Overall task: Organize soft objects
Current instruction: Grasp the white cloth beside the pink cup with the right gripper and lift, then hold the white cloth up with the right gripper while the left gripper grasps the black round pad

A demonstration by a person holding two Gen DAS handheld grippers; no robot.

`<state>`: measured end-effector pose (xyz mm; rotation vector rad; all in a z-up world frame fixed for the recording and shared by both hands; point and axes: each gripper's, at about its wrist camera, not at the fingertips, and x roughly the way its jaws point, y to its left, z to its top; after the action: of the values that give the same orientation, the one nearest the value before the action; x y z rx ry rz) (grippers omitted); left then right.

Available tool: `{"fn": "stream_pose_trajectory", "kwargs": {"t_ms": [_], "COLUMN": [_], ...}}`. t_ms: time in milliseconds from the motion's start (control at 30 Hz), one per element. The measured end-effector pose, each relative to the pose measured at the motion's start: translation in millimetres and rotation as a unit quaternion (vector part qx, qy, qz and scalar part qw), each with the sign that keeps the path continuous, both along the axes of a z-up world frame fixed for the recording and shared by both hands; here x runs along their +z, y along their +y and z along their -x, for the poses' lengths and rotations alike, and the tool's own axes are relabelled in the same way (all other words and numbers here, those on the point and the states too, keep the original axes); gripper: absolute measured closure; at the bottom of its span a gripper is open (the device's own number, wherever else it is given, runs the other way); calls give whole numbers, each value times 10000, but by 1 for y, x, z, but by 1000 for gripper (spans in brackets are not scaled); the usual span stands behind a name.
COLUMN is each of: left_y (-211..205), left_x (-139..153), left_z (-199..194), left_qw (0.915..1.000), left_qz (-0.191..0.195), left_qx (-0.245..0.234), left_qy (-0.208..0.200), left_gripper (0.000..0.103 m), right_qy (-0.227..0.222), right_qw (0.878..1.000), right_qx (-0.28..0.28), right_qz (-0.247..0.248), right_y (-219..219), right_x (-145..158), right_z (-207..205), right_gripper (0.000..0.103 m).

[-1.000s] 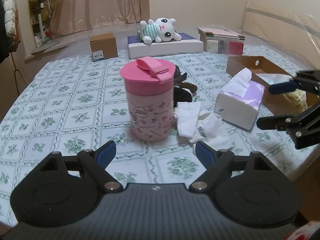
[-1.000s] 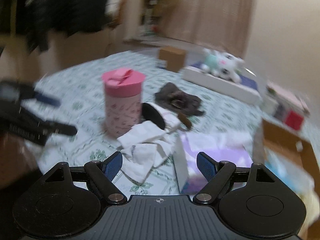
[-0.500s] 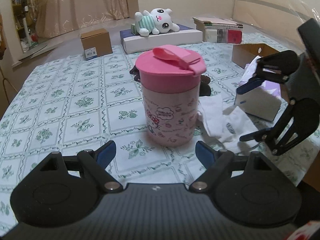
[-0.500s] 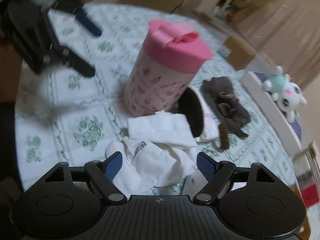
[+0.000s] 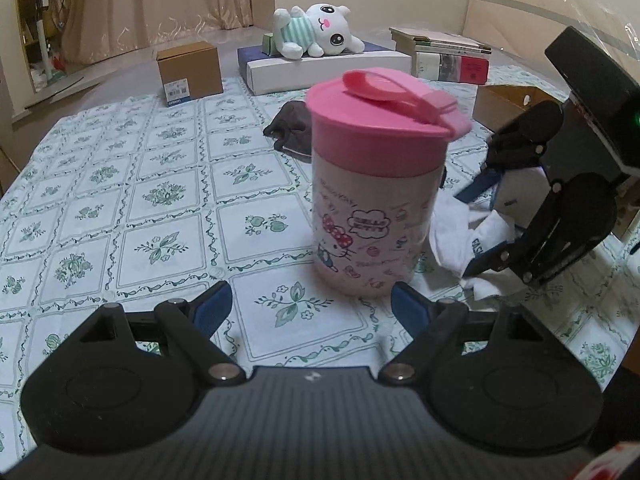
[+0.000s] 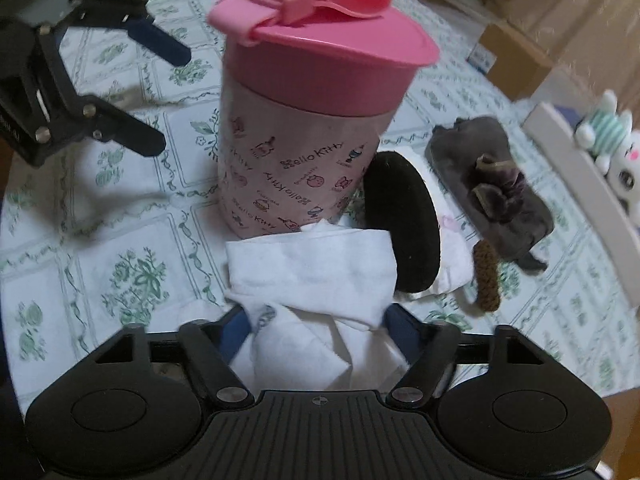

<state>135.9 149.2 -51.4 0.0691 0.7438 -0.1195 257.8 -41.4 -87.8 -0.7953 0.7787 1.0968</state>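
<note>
The right gripper (image 6: 316, 322) had dropped from above the bench (image 5: 160, 200) onto the white cloth (image 6: 312, 272), its fingers closing in around the bunched folds (whether they already pinched it, I could not tell). A pickup seemed under way. The left gripper (image 5: 310, 302) had neared the cup (image 5: 376, 200), fingers spread wide, empty. The cup's pink lid (image 5: 384, 108) sat shut, contents hidden.

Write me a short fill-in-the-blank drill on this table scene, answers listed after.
1. The lid on the Hello Kitty container is ____ in colour.
2. The white cloth lies between the fingers of the ____ gripper.
3. The plush toy lies on a flat ____ box.
4. The left gripper has ____ between its fingers.

Answers: pink; right; white; nothing
</note>
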Motion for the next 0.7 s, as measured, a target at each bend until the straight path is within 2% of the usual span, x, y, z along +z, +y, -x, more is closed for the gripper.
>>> {"fn": "stream_pose_trajectory", "kwargs": {"t_ms": [100,167,233,267,433,700], "left_y": [5,7,11,13,17,-5], "left_x": [2,6,11,14,27,45], "left_z": [-1,-2,-1,-1,3,20], "left_qw": [10000,9999,9999,9999,9996,9986], "left_qz": [59,49,28,21,-82,-162], "left_qx": [-50,-94,-116,-115,-186,-410], "left_qy": [13,-21,-73,-91,-177,-295], "left_gripper": [18,18,18,18,18,21], "right_qy": [198,193,140,116,18,-230], "right_qw": [9997,9997,9997,9997,9989,9926], "right_qx": [-118,-164,-208,-227,-453,-989], "right_qz": [-65,-50,-4,1,-69,-667], "right_y": [-1,-1,-1,-2,-16,-50], "right_x": [1,3,5,6,15,60], "right_z": [0,6,13,16,27,37], "right_gripper": [54,72,84,87,90,91]}}
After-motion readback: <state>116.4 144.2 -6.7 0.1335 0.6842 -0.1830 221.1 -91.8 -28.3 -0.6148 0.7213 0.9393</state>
